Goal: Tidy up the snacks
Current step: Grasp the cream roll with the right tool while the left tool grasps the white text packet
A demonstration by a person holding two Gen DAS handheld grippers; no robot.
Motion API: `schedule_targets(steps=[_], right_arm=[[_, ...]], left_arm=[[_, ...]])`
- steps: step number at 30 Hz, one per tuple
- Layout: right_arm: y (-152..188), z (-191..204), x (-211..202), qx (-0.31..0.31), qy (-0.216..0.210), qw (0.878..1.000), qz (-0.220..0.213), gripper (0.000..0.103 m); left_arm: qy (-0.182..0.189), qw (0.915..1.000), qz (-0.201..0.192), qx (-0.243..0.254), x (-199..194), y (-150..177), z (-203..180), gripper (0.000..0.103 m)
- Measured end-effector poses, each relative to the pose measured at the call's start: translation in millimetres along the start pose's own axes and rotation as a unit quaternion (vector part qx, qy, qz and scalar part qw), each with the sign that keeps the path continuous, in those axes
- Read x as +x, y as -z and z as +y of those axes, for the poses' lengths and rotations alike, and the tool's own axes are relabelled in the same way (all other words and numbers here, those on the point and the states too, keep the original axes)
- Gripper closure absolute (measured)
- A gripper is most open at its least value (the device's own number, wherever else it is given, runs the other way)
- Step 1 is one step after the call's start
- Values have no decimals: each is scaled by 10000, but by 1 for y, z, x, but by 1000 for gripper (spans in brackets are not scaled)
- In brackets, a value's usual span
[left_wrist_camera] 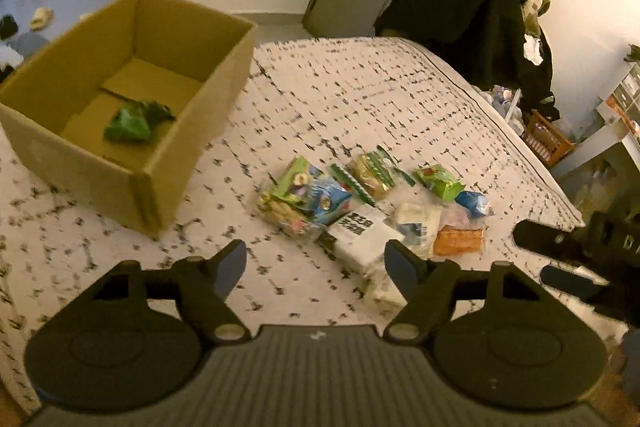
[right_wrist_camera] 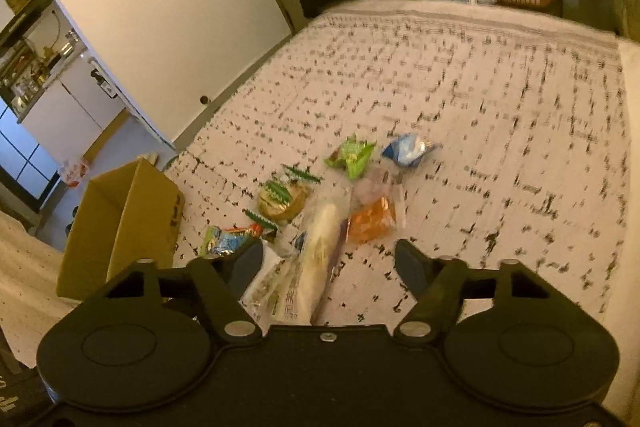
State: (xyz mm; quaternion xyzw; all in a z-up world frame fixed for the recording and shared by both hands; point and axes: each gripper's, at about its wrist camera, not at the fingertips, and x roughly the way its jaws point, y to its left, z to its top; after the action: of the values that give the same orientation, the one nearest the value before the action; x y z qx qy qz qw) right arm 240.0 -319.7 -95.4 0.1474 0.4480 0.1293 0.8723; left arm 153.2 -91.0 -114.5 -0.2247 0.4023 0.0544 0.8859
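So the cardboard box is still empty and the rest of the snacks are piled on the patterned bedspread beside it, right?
Not quite. The cardboard box is not empty: the left wrist view shows one green snack packet lying on its floor. The rest holds: the other snacks are piled on the patterned bedspread beside it.

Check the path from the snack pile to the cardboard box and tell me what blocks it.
Nothing visible blocks it. Bare patterned bedspread lies between the snack pile and the cardboard box, which is open-topped and holds only one green packet.
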Motion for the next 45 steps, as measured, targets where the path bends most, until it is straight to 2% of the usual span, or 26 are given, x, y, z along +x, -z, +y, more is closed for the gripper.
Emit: schedule_targets(steps=[2, 8, 13, 18, 23, 26, 30, 31, 34, 45], right_arm=[[-1, -4, 10, 128, -17, 9998, 129, 46], [-9, -16, 21, 385, 7, 9992, 102, 47], [-11, -21, 35, 476, -37, 9986, 244, 55], [-12, -24, 47, 679, -168, 9969, 348, 56], [-12, -21, 64, 773, -279, 9952, 524, 58], [-12, -22, 75, 849, -254, 9939, 651, 62], [-11, -24, 85, 970, -173, 9922, 761, 63], [-10, -24, 85, 995, -182, 9919, 764, 63], [-11, -22, 86, 973, -230, 9919, 781, 63], [-4, 4, 97, 505, -176, 9937, 980, 59]], left_arm=[[56, 9999, 72, -131, 9, 0, -2, 31], [99, 9958, 522, -742, 37, -1, -8, 34], [59, 9938, 527, -982, 49, -6, -17, 34], [21, 9864, 654, -1510, 63, -11, -16, 33], [-66, 9819, 743, -1743, 77, -12, -21, 33], [-144, 9777, 854, -1912, 87, -11, -21, 33], [-217, 9704, 1003, -2184, 95, -13, -17, 36], [-219, 9694, 1039, -2215, 96, -14, -16, 45], [-223, 9685, 1109, -2218, 96, -15, -13, 52], [-111, 9720, 1224, -2004, 72, -5, 7, 56]])
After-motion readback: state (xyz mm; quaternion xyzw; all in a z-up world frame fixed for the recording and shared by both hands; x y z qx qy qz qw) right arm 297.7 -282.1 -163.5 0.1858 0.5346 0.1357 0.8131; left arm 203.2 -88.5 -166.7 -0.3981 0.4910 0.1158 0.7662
